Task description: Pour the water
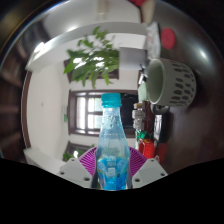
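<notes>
Upper right of the frame hung a white mug (170, 82), up beyond the fingers; lower centre, the gripper (112, 170) pinched an upright blue-capped water bottle (111, 140), long axis vertical, both pink pads (88, 160) pressing its sides.

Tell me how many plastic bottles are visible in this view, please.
1. The clear plastic bottle with blue cap and blue label stands upright between the fingers of the hand-held gripper, below the white ribbed mug. Others may be hidden behind it.
</notes>
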`<state>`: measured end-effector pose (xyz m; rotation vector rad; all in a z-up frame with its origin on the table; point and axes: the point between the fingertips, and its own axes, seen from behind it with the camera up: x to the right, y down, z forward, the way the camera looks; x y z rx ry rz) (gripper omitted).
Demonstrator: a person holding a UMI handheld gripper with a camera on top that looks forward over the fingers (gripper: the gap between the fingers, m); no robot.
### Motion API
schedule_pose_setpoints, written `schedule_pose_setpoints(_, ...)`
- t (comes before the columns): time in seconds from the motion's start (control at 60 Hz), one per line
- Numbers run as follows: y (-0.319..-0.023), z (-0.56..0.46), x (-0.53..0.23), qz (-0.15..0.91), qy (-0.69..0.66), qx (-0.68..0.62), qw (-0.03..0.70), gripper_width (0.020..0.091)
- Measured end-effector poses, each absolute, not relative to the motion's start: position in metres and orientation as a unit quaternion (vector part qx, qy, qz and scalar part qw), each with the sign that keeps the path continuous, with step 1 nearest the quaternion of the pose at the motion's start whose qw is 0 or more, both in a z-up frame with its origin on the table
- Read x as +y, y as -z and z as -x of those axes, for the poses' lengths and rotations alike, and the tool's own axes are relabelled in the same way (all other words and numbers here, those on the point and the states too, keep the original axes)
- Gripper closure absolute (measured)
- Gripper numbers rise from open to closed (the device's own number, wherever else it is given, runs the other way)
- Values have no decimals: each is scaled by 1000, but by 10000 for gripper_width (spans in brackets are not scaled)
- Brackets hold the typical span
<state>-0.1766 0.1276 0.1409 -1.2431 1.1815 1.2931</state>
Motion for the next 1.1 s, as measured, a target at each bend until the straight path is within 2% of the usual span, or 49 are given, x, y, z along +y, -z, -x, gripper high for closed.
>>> schedule_pose_setpoints(0.367,-132,113,144,331,-608,635,343,709)
schedule_pose_setpoints(0.55,-130,117,156,344,-609,630,338,708)
schedule_pose_setpoints(0.617,-136,124,156,384,-591,603,373,706)
schedule_pose_setpoints(0.717,-143,144,149,505,-532,508,452,708)
schedule_pose_setpoints(0.917,-188,138,163,702,-318,247,588,709)
schedule_pose_setpoints(0.967,-190,123,168,726,-244,186,615,708)
schedule_pose_setpoints(1.1,-223,72,178,749,-109,119,642,707)
